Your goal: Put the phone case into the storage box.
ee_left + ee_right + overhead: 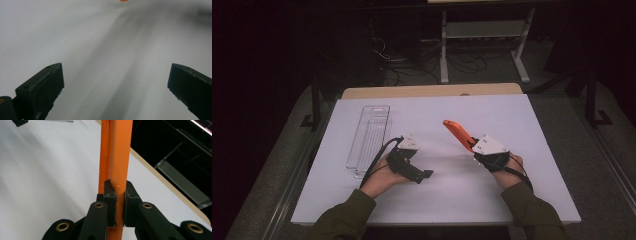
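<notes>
- Right gripper [117, 205] is clamped on an orange tool [119, 152], its two black jaws pressed against the tool's narrow sides near one end.
- From the high view, the right gripper [477, 147] sits at the right of the white table [512, 120], and the orange tool [458, 133] sticks out of it toward the far left, tilted up off the surface.
- Along the tool's edge, the right gripper view shows small raised slots; the rest of its length runs up out of the picture.
- Left gripper [116, 82] has its jaws well apart with nothing between them, only bare table below.
- From above, the left gripper [424, 175] lies near the table's middle, held low in the person's left hand [382, 176], its jaws pointing right toward the other hand.
- A clear tray [369, 137] lies lengthwise at the left of the table, just beside the left gripper's cable and well apart from the orange tool.
- Both sleeves are olive green and come in from the near edge.
</notes>
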`<state>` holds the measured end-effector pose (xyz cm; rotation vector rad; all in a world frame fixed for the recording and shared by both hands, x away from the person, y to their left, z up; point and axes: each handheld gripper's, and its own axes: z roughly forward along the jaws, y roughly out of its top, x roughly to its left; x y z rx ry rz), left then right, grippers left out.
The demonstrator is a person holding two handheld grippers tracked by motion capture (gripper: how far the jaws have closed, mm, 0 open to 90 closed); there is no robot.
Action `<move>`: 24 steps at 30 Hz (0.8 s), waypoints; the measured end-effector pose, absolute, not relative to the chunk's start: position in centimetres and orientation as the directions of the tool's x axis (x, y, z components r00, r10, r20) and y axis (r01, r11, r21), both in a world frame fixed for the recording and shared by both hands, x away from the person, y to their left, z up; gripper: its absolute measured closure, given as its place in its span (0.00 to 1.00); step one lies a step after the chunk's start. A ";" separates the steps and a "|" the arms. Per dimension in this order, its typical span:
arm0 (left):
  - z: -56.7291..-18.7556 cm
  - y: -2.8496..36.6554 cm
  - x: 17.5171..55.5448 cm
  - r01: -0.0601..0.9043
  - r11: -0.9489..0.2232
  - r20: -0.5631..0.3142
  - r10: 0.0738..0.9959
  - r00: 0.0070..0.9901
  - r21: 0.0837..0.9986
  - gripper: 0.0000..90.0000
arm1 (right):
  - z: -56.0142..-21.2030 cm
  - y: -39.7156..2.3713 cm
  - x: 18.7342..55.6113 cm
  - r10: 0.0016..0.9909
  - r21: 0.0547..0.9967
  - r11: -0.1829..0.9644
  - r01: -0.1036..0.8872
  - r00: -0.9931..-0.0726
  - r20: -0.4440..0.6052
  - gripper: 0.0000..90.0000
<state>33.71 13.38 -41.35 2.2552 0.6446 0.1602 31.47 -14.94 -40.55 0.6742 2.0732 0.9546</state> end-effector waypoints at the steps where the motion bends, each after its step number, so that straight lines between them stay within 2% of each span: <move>1: -41.4 13.3 33.7 0.407 -0.567 -0.092 0.502 0.860 0.716 0.00 | -40.5 -15.0 31.5 0.706 0.801 0.578 0.153 -0.586 -0.398 0.92; 3: -41.4 13.3 33.7 0.417 -0.552 -0.107 0.508 0.855 0.722 0.00 | -40.5 -15.1 31.6 0.709 0.806 0.572 0.154 -0.588 -0.390 0.92; 10: -41.3 13.3 33.6 0.385 -0.579 -0.070 0.491 0.868 0.718 0.00 | -40.6 -15.2 31.7 0.734 0.829 0.524 0.195 -0.597 -0.323 0.92; 24: -41.2 13.2 33.4 0.387 -0.559 -0.092 0.483 0.871 0.733 0.00 | -40.7 -16.1 32.4 0.775 0.879 0.396 0.264 -0.610 -0.166 0.92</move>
